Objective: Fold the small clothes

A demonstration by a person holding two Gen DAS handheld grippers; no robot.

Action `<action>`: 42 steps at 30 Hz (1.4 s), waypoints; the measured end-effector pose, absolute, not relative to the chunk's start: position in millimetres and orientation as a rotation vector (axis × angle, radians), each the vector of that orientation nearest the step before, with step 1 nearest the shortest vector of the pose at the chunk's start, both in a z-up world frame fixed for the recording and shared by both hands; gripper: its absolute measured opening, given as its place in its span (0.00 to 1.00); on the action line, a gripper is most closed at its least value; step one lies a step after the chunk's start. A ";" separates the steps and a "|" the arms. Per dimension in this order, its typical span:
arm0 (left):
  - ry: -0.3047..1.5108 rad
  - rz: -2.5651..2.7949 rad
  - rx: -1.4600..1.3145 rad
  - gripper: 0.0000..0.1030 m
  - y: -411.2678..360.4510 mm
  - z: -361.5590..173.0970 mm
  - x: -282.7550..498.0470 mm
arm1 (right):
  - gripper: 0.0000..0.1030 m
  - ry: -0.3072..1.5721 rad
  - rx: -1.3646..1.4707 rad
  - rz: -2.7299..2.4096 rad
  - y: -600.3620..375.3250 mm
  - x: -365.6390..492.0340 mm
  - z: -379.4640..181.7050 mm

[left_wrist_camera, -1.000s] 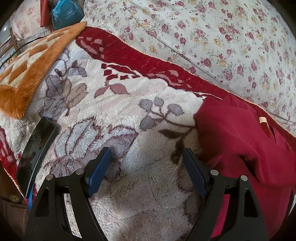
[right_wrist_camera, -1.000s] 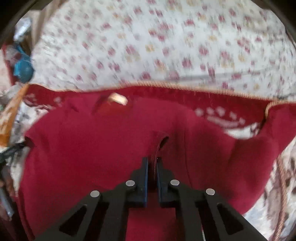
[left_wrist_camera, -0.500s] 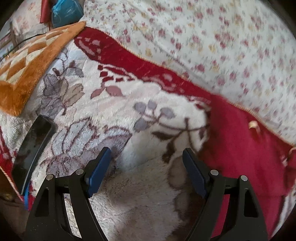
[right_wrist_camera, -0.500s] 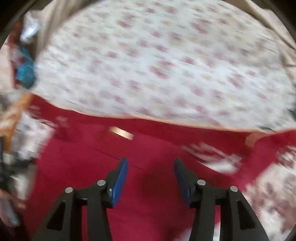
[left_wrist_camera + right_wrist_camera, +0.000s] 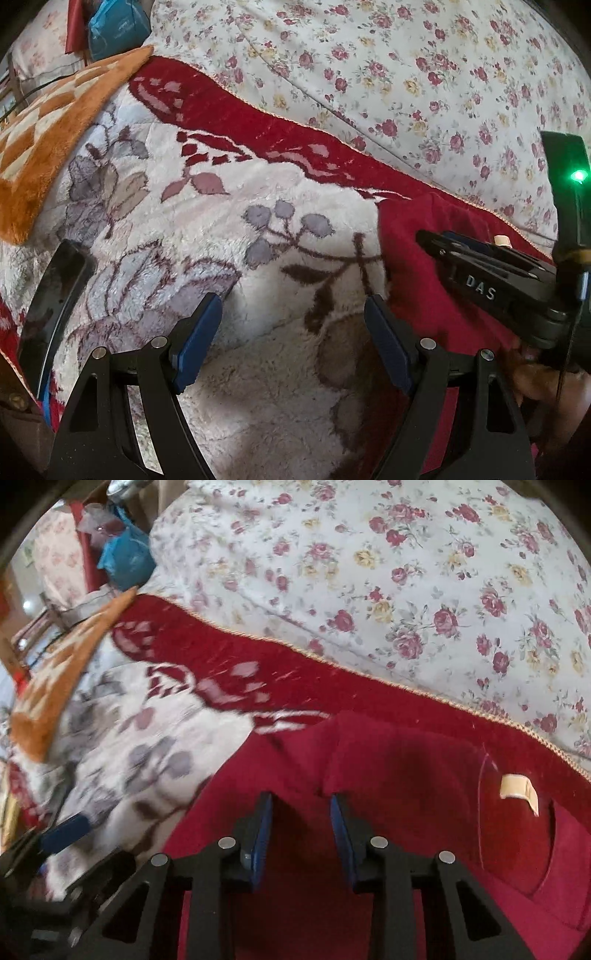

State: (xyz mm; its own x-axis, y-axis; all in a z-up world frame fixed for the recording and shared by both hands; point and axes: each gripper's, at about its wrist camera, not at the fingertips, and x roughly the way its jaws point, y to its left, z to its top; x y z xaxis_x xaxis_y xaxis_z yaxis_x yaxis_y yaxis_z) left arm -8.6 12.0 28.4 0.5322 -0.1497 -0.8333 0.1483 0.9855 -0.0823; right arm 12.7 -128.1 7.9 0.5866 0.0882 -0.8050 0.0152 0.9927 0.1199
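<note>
A dark red garment [image 5: 406, 760] lies crumpled on the fleece blanket, its tan neck label [image 5: 517, 790] showing at the right. My right gripper [image 5: 301, 805] hovers low over the garment's left part. Its jaws are closing, with a raised fold of red cloth between them; the pads do not press on it. In the left wrist view the same garment [image 5: 406, 258] sits at the right, with the right gripper [image 5: 439, 242] reaching in over it. My left gripper [image 5: 291, 321] stands wide open above the bare fleece, just left of the garment's edge, holding nothing.
A cream fleece blanket [image 5: 221, 221] with a leaf pattern and red border covers the bed. A dark phone [image 5: 55, 295] lies at its left edge. An orange checked throw [image 5: 48, 147] sits far left, a floral quilt [image 5: 406, 74] lies behind, and a blue bag [image 5: 114, 26] is at top left.
My right gripper let go of the red garment, opened, swung left across it and has narrowed again. It now appears in the left wrist view. The left gripper has barely moved.
</note>
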 end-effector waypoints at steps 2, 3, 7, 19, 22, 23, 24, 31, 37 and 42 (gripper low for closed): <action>0.981 -0.181 0.013 0.78 10.5 30.1 -10.5 | 0.30 0.945 0.120 0.034 -132.5 14.1 8.9; 0.975 -0.183 0.016 0.78 9.8 31.2 -11.3 | 0.30 0.945 0.137 0.038 -134.8 10.8 12.0; 0.941 -0.202 0.029 0.78 4.6 38.2 -17.4 | 0.31 0.926 0.165 0.055 -149.4 -25.0 35.9; 0.846 -0.268 0.090 0.78 -23.5 54.5 -43.1 | 0.39 0.957 0.188 -0.202 -240.4 -165.1 38.0; 0.842 -0.281 0.109 0.78 -31.4 54.1 -47.2 | 0.39 0.967 0.218 -0.246 -257.8 -180.1 30.4; 0.844 -0.286 0.116 0.78 -34.2 53.2 -47.8 | 0.40 0.958 0.223 -0.254 -261.5 -184.6 28.7; 0.846 -0.290 0.121 0.78 -36.2 52.4 -48.2 | 0.40 0.950 0.231 -0.251 -263.6 -188.3 28.3; 0.863 -0.369 0.110 0.78 -54.5 50.5 -50.1 | 0.43 0.905 0.261 -0.254 -267.2 -204.8 33.3; 0.929 -0.379 0.185 0.78 -76.6 28.9 -44.7 | 0.43 0.903 0.289 -0.228 -270.8 -209.9 34.6; 0.934 -0.360 0.212 0.78 -79.3 22.4 -43.1 | 0.43 0.848 0.320 -0.289 -307.6 -233.5 59.7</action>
